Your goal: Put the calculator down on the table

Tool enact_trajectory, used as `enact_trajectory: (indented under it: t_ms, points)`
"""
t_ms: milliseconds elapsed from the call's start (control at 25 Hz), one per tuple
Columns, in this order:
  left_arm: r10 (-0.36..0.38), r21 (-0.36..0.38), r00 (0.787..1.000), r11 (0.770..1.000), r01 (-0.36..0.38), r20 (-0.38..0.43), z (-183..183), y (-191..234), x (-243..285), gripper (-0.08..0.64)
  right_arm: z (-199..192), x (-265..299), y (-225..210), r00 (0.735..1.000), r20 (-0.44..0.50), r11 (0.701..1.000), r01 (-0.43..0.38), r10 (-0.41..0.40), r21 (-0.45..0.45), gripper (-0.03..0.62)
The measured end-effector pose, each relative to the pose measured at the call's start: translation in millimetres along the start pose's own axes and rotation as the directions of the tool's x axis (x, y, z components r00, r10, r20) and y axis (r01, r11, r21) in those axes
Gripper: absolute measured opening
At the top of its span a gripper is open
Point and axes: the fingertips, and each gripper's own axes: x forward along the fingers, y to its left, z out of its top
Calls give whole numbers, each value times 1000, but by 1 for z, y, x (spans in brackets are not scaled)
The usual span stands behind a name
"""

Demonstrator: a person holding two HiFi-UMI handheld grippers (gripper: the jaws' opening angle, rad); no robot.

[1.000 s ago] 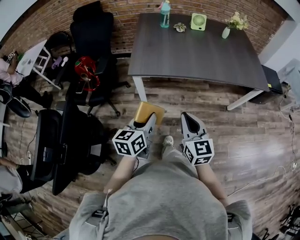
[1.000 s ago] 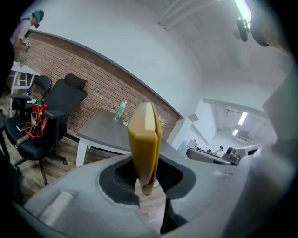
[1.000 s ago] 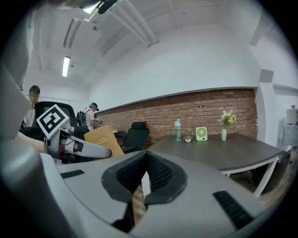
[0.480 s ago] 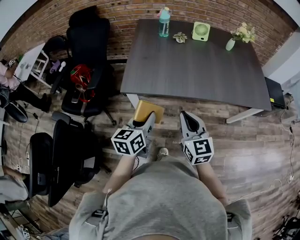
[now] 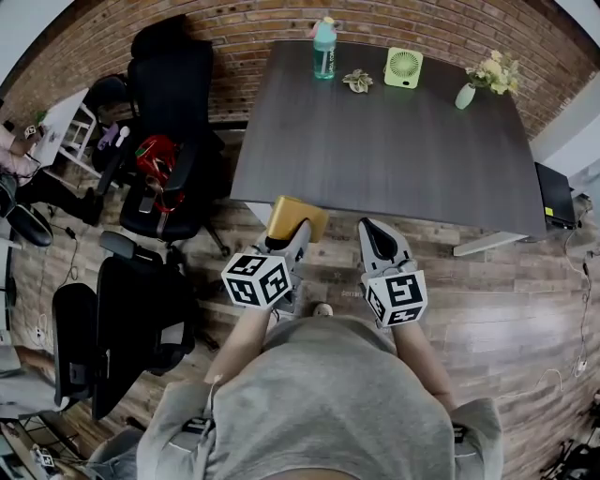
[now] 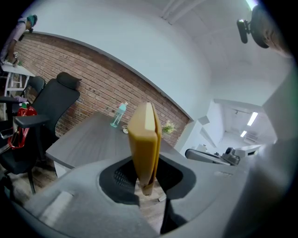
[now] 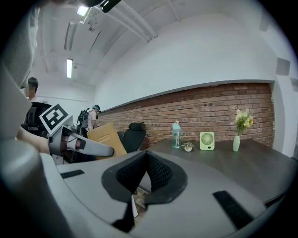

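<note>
Calculator (image 6: pixel 144 139) upright, clamped between left gripper (image 6: pixel 146 181) jaws, near table (image 5: pixel 375 141) edge.

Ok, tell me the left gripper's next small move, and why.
Probably carry it forward over the bare near part of the table: the left gripper is shut on the yellow calculator, which is only at the table's near edge.

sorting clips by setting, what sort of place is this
Probably an office or shared workspace: black swivel office chairs, a long dark table with a green desk fan and water bottle, all against a brick wall.
</note>
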Motion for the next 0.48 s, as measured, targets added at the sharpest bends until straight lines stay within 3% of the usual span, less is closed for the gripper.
enact_trajectory:
  t_ms: [480]
  points:
    - [4,0,998,1000,-4,-57,-4,17,31,89,-11,15,-15,1000,-22,1000,1,0,20,3]
